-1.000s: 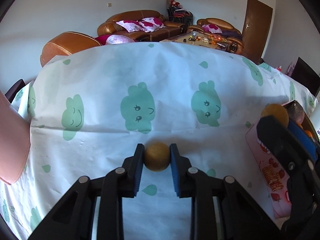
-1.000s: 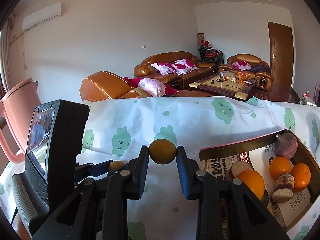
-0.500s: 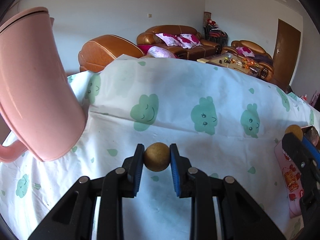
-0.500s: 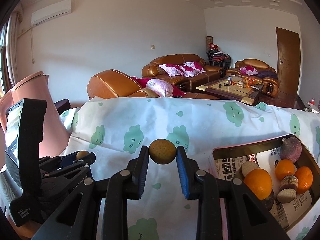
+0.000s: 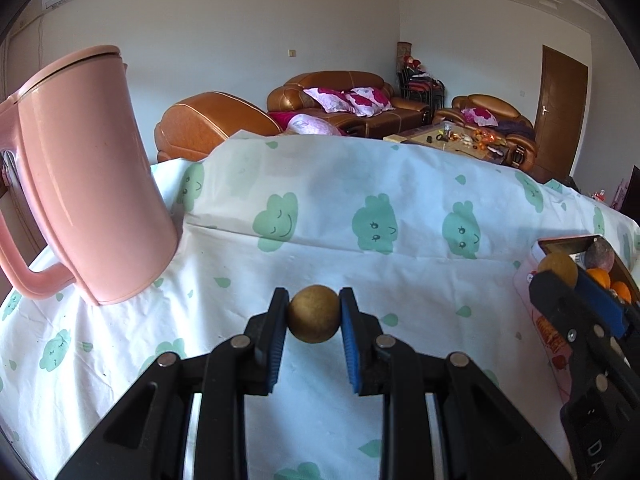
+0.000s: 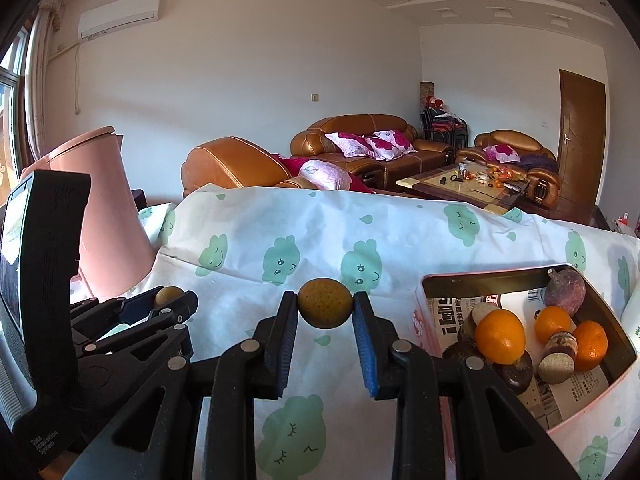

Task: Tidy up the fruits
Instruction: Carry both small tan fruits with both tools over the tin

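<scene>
Left gripper (image 5: 314, 314) clamped narrow on a brown fruit (image 5: 314, 313), pinched dead centre between the blue pads (image 5: 349, 344) above the cloth (image 5: 360, 184), with a pink jug (image 5: 80, 176) at 10 o'clock. Right gripper (image 6: 325, 309) likewise closed on a yellow fruit (image 6: 325, 308), seated squarely between both pads, off the cloth. Saw a box (image 6: 500, 280) at 3 o'clock of that gripper, with oranges (image 6: 500, 336) and a purple fruit (image 6: 565, 292) inside.
</scene>
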`<state>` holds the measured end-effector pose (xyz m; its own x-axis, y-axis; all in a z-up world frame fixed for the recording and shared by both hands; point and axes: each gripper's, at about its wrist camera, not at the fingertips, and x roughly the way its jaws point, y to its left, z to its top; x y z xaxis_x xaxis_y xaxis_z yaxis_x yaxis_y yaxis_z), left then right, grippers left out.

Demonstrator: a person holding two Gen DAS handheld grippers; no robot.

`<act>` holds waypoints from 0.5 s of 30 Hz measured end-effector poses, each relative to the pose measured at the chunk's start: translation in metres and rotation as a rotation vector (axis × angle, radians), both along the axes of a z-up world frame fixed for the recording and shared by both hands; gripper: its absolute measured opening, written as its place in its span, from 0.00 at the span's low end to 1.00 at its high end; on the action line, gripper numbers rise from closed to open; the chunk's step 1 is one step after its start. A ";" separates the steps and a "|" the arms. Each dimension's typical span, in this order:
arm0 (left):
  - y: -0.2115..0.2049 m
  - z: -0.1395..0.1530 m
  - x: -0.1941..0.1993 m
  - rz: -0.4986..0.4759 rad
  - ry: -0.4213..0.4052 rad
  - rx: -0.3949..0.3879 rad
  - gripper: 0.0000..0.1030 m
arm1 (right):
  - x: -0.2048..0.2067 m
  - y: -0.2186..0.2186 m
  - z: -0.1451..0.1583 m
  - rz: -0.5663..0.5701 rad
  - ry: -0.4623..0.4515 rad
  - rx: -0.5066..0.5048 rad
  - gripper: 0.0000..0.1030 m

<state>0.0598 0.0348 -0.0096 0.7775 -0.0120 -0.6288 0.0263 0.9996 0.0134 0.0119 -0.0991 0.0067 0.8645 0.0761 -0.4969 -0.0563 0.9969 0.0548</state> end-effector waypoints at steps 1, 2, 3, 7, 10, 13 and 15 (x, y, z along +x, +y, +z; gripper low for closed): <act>-0.002 0.001 -0.003 -0.007 -0.006 -0.005 0.26 | -0.003 -0.001 0.001 -0.002 -0.002 -0.001 0.29; -0.005 0.002 -0.006 -0.015 -0.014 -0.007 0.26 | -0.006 -0.002 0.001 -0.005 -0.005 -0.003 0.29; -0.008 0.003 -0.008 -0.022 -0.023 -0.004 0.26 | -0.009 -0.003 0.002 -0.007 -0.008 -0.006 0.29; -0.015 0.006 -0.019 -0.039 -0.051 0.003 0.26 | -0.023 -0.004 0.003 -0.007 -0.027 -0.024 0.29; -0.016 0.006 -0.025 -0.037 -0.052 -0.008 0.26 | -0.031 -0.006 0.003 -0.002 -0.031 -0.026 0.29; -0.018 0.007 -0.033 -0.034 -0.057 -0.020 0.26 | -0.039 -0.011 0.002 0.002 -0.029 -0.017 0.29; -0.021 0.008 -0.040 -0.041 -0.067 -0.028 0.26 | -0.044 -0.015 0.003 0.004 -0.027 -0.009 0.29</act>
<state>0.0200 0.0134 -0.0019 0.8163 -0.0619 -0.5743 0.0674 0.9977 -0.0117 -0.0321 -0.1141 0.0093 0.8771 0.0749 -0.4744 -0.0613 0.9971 0.0441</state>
